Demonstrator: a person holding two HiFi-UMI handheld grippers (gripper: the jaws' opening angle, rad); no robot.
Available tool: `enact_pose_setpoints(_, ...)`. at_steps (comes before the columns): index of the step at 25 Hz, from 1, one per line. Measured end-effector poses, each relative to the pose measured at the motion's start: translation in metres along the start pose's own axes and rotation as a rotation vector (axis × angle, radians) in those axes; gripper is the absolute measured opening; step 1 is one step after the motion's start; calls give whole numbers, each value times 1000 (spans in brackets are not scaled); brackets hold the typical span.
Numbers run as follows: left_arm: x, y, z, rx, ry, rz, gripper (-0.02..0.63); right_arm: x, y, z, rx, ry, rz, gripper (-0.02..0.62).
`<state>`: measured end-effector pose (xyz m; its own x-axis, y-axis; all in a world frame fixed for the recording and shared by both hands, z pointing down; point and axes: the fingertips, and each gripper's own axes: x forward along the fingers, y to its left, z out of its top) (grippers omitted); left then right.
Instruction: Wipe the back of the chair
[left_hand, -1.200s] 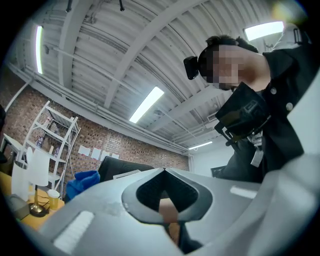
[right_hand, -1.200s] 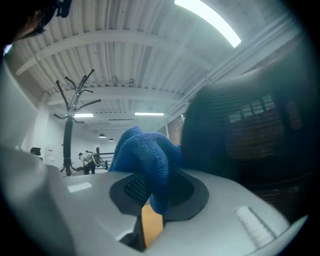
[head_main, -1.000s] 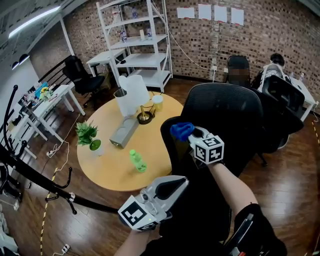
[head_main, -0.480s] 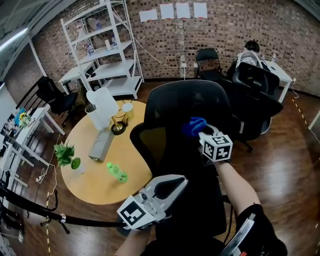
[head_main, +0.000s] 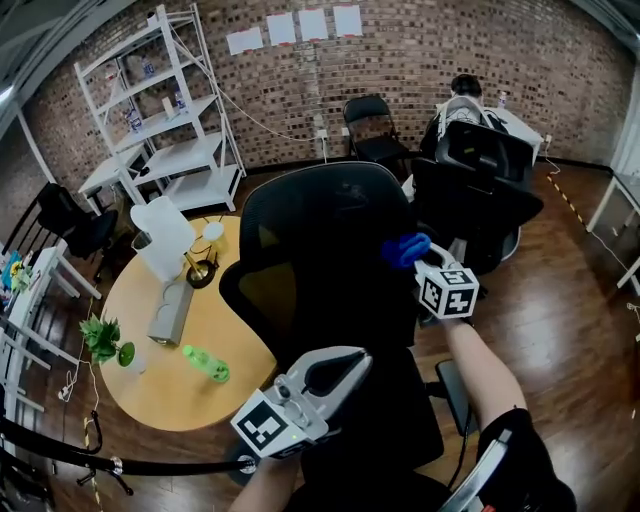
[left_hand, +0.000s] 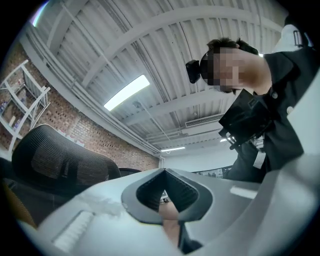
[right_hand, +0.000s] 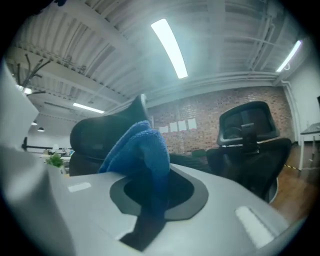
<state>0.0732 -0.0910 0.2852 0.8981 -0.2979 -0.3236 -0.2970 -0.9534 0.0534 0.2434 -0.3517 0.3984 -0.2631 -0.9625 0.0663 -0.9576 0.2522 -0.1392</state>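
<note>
A black mesh office chair (head_main: 320, 240) stands in front of me, its back facing me. My right gripper (head_main: 410, 252) is shut on a blue cloth (head_main: 404, 247) and holds it at the right edge of the chair's back, about mid height. In the right gripper view the blue cloth (right_hand: 141, 150) bunches up out of the jaws, with the chair's back (right_hand: 102, 132) just behind it. My left gripper (head_main: 345, 368) hangs low near the chair's seat, jaws closed with nothing in them. In the left gripper view the left gripper (left_hand: 164, 192) points upward, the chair's back (left_hand: 55, 160) at left.
A round yellow table (head_main: 140, 340) stands left of the chair with a white jug (head_main: 163, 236), a green bottle (head_main: 205, 363) and a small plant (head_main: 105, 341). More black chairs (head_main: 478, 190) stand behind right. White shelving (head_main: 160, 110) lines the brick wall. A person sits at the far right desk.
The view has swung round the chair to the right. My right gripper with the blue cloth has moved from the chair back's left part to its right edge. The left gripper stays low.
</note>
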Motion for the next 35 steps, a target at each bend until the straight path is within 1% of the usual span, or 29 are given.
enact_pose_setpoints(3, 5, 0, 1, -1, 15, -18, 2, -25, -59, 10, 124, -47, -162, 52)
enact_pose_setpoints(4, 6, 0, 1, -4, 19, -21, 2, -35, -76, 16, 144, -62, -205, 52)
enact_pose_setpoints(6, 7, 1, 1, -24, 0, -21, 2, -54, -101, 23, 149, -82, -277, 52)
enact_pose_setpoints(8, 4, 3, -1, -39, -15, -18, 2, -65, -115, 22, 150, -85, -334, 52)
enact_pose_setpoints(10, 2, 3, -2, -46, -18, -18, 2, -66, -114, 13, 146, -69, -352, 52)
enact_pose_setpoints(11, 1, 2, -3, -48, -15, -17, 2, -63, -108, 9, 133, -56, -342, 52)
enact_pose_setpoints(13, -2, 0, -3, -52, -9, -8, 2, -51, -87, 0, 107, -31, -296, 52)
enact_pose_setpoints(17, -19, 3, -2, -52, -8, 36, 2, -20, -37, -21, 96, 8, -210, 52)
enact_pose_setpoints(25, -64, 14, 9, -31, -14, 164, 2, 27, 107, -56, 12, 89, 76, 52)
enact_pose_setpoints(35, -126, 9, 23, 15, -16, 309, 2, 53, 254, -97, -38, 147, 316, 52)
